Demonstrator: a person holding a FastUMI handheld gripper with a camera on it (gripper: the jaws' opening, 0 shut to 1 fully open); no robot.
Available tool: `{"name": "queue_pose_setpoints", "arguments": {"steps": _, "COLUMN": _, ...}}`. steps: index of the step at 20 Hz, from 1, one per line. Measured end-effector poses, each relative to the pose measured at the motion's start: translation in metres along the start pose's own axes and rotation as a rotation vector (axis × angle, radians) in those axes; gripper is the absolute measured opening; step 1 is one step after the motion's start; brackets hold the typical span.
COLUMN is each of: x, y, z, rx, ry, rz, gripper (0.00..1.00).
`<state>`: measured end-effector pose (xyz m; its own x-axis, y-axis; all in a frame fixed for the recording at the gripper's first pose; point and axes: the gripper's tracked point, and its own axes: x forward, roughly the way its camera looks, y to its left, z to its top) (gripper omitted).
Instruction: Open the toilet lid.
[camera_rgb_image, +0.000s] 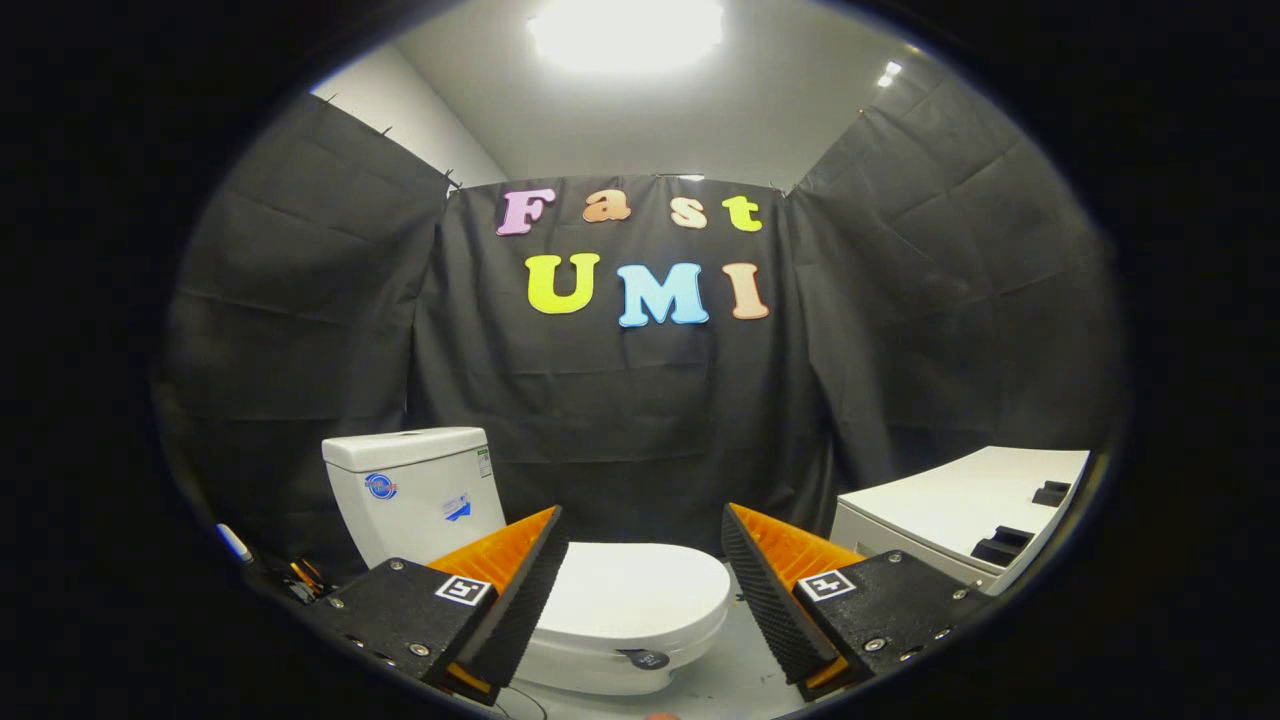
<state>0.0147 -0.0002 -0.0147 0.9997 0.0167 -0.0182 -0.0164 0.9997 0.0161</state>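
Black cloth walls (620, 420) enclose a small booth under a bright ceiling light (625, 30), where a white toilet (600, 620) stands on a pale grey floor (730, 670). Its cistern (410, 490), marked with small blue stickers, rises against the cloth at the back left. The toilet lid (640, 595) lies flat and closed over the bowl, its rounded front edge facing the camera, with a small dark round tag (650, 659) on the bowl's front just below the rim.

The gripper (645, 590) hangs above and in front of the toilet with its two fingers spread wide apart, holding nothing. Each finger is orange with a ribbed black pad (525, 600) on its inner face and a black mount carrying a square printed marker. The closed lid shows in the gap between the fingers and just beyond their tips, untouched by either one.

To the right, near the cloth, stands a white appliance (950, 510) with a flat top and dark recesses. A few small items (290, 575) lie on the floor at the far left, too small to identify.
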Motion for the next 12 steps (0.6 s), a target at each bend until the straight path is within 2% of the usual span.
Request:
{"name": "queue_pose_setpoints", "arguments": {"steps": 5, "x": 0.018, "y": -0.008, "z": -0.016, "rx": 0.040, "ry": 0.025, "rz": 0.001, "gripper": 0.96}}
{"name": "queue_pose_setpoints", "arguments": {"steps": 12, "x": 0.046, "y": -0.025, "z": -0.058, "rx": 0.199, "ry": 0.146, "rz": 0.006, "gripper": 0.96}}
